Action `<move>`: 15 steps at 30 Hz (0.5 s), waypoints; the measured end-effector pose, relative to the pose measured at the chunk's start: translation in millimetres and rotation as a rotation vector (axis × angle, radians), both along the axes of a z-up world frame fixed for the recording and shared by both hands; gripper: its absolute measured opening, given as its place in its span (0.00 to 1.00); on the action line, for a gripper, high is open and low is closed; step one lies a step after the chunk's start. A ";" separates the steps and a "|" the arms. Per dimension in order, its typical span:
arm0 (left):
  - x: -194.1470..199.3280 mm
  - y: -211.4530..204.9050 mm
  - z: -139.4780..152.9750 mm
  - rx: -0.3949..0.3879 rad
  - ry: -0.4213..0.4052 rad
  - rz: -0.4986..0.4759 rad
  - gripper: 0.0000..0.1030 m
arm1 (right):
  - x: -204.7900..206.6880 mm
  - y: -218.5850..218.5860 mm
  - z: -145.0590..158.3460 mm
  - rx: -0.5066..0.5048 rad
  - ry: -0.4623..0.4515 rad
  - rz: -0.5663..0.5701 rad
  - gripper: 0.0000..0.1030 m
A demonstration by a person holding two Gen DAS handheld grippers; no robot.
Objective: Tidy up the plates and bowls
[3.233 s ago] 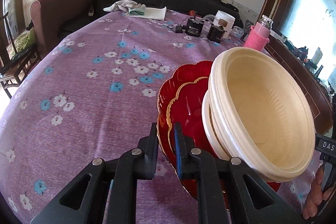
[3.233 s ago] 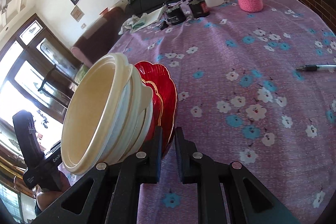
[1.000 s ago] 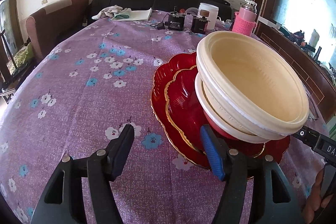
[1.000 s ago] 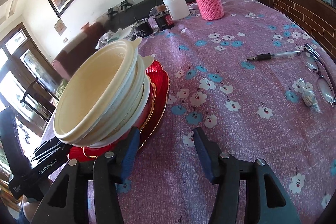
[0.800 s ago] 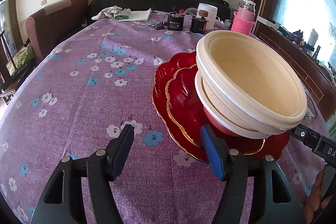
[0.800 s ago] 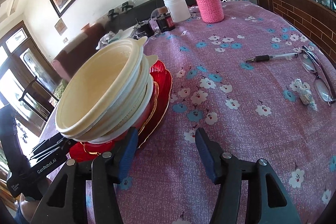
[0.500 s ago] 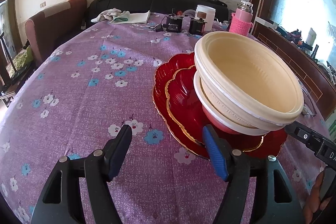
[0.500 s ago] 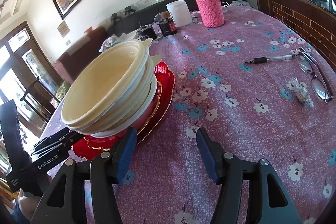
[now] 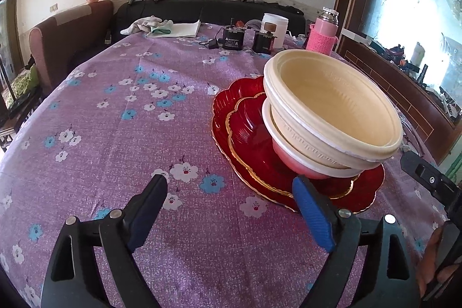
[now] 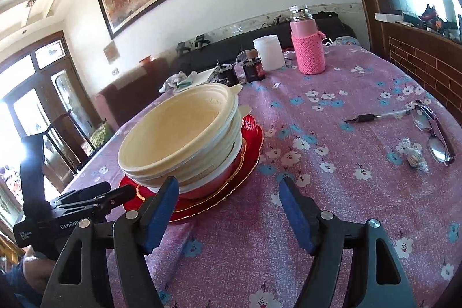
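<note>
A stack stands flat on the purple flowered tablecloth: two red scalloped plates with gold rims, and on them nested cream bowls over a pinkish one. My left gripper sits just short of the plates' near rim, its jaws opening wide with only cloth between them. My right gripper is at the opposite side of the stack, jaws opening too, its left finger in front of the plate rim and nothing pinched. Each view shows the other gripper at its edge.
At the far end stand a pink-sleeved flask, a white jar, small dark bottles and a folded cloth. A pen, glasses and a wrapped sweet lie right of the stack. A sofa and chair stand behind.
Both grippers let go of the red plates, which now lie flat with the bowls level. Their jaws spread wider and both drew back a little from the stack.
</note>
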State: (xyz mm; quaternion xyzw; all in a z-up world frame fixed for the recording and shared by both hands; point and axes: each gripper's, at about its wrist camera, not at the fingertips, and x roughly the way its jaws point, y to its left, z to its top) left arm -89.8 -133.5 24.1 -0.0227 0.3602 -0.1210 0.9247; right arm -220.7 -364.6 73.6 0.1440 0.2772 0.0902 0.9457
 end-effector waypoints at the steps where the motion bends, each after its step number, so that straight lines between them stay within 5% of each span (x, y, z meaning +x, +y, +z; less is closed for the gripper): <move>1: 0.4 0.1 0.5 0.009 0.000 0.003 0.91 | -0.7 -1.2 0.4 0.007 -0.002 -0.006 0.74; 15: -5.2 20.5 15.3 0.079 -0.067 0.029 1.00 | 4.8 -11.0 -2.1 -0.001 0.042 -0.117 0.83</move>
